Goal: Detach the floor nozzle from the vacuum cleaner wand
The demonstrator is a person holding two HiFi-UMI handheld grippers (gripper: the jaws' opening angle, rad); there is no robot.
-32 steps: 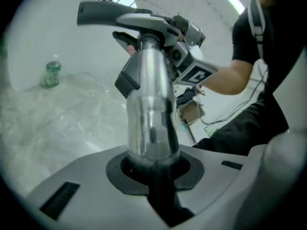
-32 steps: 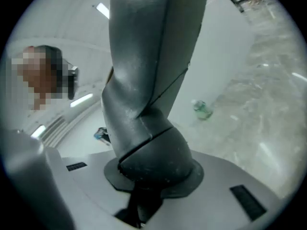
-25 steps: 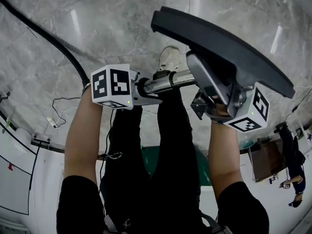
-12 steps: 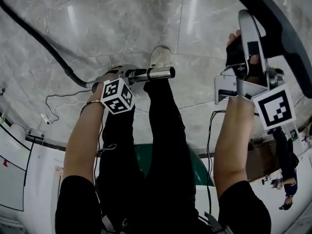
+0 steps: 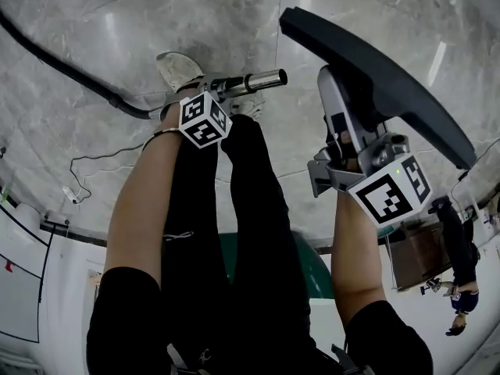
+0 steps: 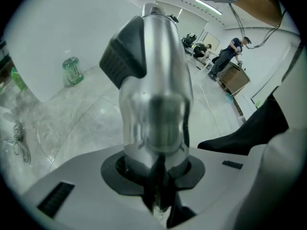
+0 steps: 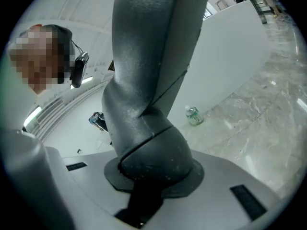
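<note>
As things stand: detachment looks done; the wand (image 5: 258, 79) and the floor nozzle (image 5: 375, 76) are well apart, with no joint between them.
Left gripper (image 5: 212, 98): clamped on the wand, whose chrome end juts past its tips; the jaws have just been easing wider, with the tube between them.
Right gripper (image 5: 342, 143): closed on the nozzle's grey neck, with the head plate beyond its tips.
Left to do: probably only setting both parts down.
</note>
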